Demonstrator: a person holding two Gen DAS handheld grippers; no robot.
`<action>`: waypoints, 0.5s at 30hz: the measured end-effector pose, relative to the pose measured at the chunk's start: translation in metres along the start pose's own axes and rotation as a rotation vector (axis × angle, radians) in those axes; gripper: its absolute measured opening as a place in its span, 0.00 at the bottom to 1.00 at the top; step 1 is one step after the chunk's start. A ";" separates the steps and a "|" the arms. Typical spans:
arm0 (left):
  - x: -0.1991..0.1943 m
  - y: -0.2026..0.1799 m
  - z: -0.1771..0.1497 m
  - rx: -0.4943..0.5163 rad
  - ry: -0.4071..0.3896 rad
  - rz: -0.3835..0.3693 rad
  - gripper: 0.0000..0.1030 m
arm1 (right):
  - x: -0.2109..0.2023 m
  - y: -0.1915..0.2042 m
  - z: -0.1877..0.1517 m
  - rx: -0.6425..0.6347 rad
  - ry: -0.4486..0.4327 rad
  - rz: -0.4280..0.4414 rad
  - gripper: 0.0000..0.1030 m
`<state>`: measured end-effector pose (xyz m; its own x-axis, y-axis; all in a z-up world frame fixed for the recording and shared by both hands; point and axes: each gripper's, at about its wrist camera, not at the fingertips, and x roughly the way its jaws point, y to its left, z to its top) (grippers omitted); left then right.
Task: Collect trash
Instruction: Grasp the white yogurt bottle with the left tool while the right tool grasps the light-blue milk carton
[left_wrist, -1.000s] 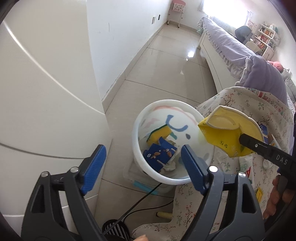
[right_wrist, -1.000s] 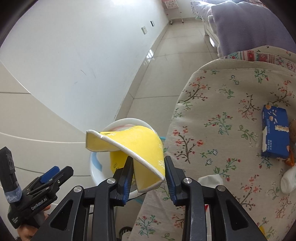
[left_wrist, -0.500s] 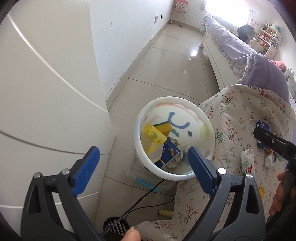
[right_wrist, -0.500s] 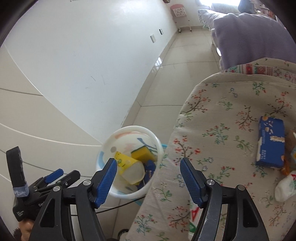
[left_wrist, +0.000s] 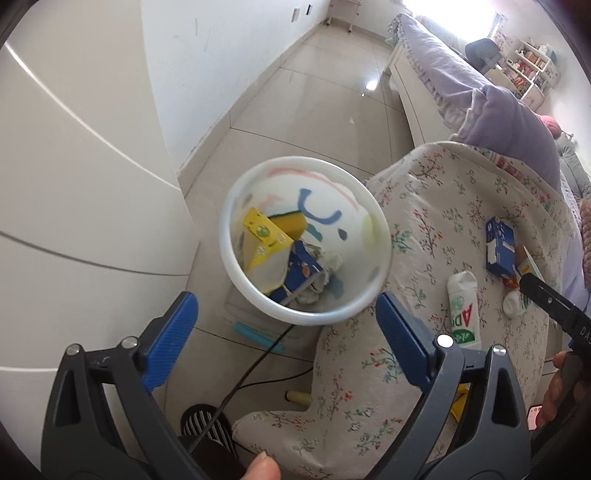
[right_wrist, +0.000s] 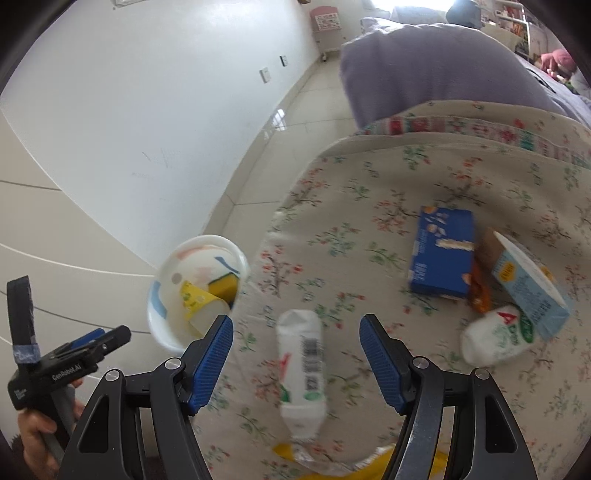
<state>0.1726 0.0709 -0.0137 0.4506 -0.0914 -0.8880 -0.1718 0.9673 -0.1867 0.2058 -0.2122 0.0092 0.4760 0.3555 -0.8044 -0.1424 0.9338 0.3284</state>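
Trash: crumpled yellow paper cup (left_wrist: 264, 245) lies inside the round white plastic bin (left_wrist: 236, 266) on the floor beside the floral-cloth surface (right_wrist: 369, 236). Right gripper (right_wrist: 295, 360) has just been opening, fingers apart and empty above a white squeezed tube (right_wrist: 303, 373). Left gripper (left_wrist: 286, 345) fingers wide, empty, above the bin.

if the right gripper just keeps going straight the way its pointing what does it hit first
Most likely the white squeezed tube lying on the floral cloth: it sits between the open fingers of the right gripper, nothing held. Depth is hard to judge, so the tips might meet the cloth beside it.
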 end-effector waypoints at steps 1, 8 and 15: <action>0.000 -0.003 -0.001 0.005 0.004 -0.003 0.94 | -0.006 -0.007 -0.001 0.004 0.003 -0.010 0.70; 0.004 -0.029 -0.008 0.039 0.044 -0.057 0.94 | -0.022 -0.052 -0.013 0.051 0.026 -0.087 0.71; 0.009 -0.060 -0.011 0.045 0.080 -0.145 0.94 | -0.045 -0.096 -0.020 0.129 0.009 -0.120 0.71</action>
<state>0.1775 0.0095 -0.0155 0.3964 -0.2473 -0.8841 -0.0698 0.9521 -0.2976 0.1806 -0.3166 0.0036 0.4749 0.2425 -0.8460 0.0279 0.9567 0.2898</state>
